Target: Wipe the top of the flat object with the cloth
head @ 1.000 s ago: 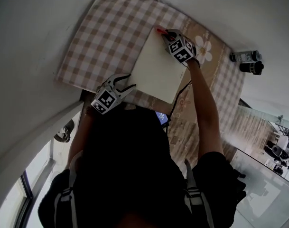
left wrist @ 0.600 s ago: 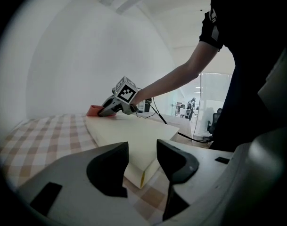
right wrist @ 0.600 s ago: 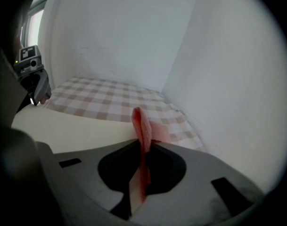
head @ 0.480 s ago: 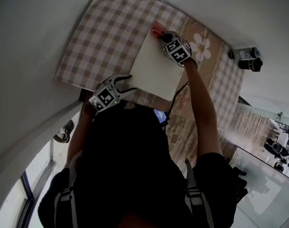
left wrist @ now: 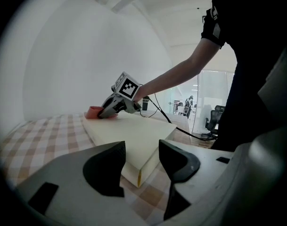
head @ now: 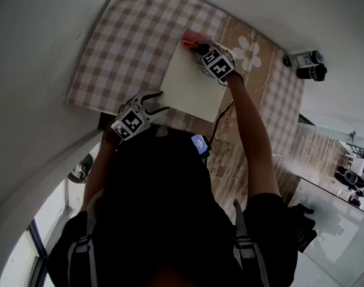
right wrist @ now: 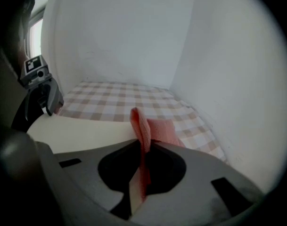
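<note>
Left claw (left wrist: 141, 150) is open, its jaws having just been widening; they straddle the near corner of the board (left wrist: 133, 133) without pressing it. The board lies flat on a checked tablecloth (head: 125, 46) over the worktop. At the board's far corner, the right claw (head: 199, 48) grips the pink cloth (head: 189, 38), which touches the board's top.

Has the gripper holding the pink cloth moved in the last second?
Yes. The right gripper slid the pink cloth along the cream board toward its far left corner, away from the daisy print.
</note>
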The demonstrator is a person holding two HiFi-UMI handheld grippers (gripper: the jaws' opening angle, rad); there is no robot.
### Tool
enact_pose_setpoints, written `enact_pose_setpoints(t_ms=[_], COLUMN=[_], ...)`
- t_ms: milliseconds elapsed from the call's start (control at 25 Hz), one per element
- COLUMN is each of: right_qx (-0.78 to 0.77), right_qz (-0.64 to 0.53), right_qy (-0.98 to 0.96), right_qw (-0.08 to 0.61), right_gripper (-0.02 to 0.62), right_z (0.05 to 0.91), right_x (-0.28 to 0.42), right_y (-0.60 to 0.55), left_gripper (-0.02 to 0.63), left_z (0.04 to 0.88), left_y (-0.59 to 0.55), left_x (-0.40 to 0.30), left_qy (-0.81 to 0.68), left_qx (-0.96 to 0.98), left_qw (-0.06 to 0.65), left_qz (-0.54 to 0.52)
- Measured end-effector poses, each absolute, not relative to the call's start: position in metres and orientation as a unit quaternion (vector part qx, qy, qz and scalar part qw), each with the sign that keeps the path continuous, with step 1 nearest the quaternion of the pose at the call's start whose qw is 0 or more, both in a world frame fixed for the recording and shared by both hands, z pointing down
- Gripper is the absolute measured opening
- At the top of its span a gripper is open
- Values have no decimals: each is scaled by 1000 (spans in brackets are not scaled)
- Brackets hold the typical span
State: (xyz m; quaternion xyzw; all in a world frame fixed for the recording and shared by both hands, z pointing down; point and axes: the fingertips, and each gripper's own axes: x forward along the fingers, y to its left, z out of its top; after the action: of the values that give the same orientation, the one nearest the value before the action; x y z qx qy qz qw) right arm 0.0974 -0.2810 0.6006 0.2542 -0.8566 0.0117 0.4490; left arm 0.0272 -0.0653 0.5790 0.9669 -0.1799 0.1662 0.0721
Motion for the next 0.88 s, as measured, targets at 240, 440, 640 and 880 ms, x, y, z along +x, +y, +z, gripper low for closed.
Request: enact_pose_setpoints(t_ms=[240,440,640,880], right_qx=[242,240,239,224], right_qz=[27,32,36,40], right_qy=[-859,-862,-868,-874], right_qw=[451,445,433,429], right_gripper=[17,17,17,15], right_z=[601,601,601,601], right_x=[93,89,82,74], right_y=[-265,-254,-240,-216], left_gripper=[224,225,225,224], left_z=[580,581,582,589], left_y=[-65,-66,-66,-66], left_x=[27,27,27,29], left_qy=[-170,-171,-166,-166], left_qx=[968,968,969,970], left_qw=[65,64,63,61], left_qz=[175,172,171,165])
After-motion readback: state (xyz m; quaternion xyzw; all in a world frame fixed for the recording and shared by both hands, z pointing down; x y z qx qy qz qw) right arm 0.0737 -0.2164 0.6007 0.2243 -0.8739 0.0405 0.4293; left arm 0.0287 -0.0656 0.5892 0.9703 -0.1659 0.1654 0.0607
